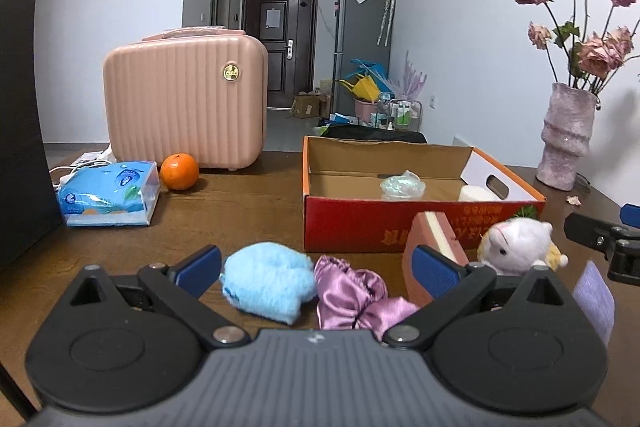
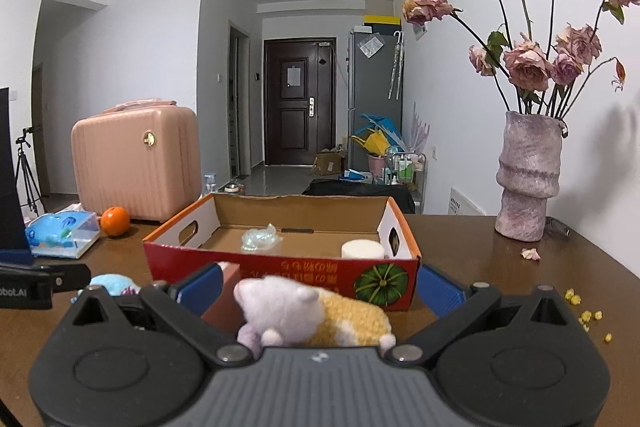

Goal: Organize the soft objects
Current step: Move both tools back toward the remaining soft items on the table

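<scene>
My left gripper [image 1: 318,269] is open over the brown table, with a fluffy light-blue cloth [image 1: 266,283] and a shiny purple satin cloth [image 1: 352,297] lying between its fingers. A pink sponge [image 1: 434,235] stands by its right finger. My right gripper [image 2: 320,287] is open around a white-and-yellow plush toy [image 2: 308,313], also seen as the plush toy [image 1: 516,245] in the left wrist view. Behind sits the red cardboard box [image 2: 280,267], holding a clear crumpled bag [image 2: 260,239] and a white round pad [image 2: 362,249].
A pink suitcase [image 1: 184,103], an orange [image 1: 180,171] and a blue tissue pack [image 1: 108,193] stand at the back left. A purple vase [image 2: 528,179] of dried roses is at the back right, with yellow crumbs [image 2: 586,315] on the table near it. A dark panel [image 1: 20,127] borders the left.
</scene>
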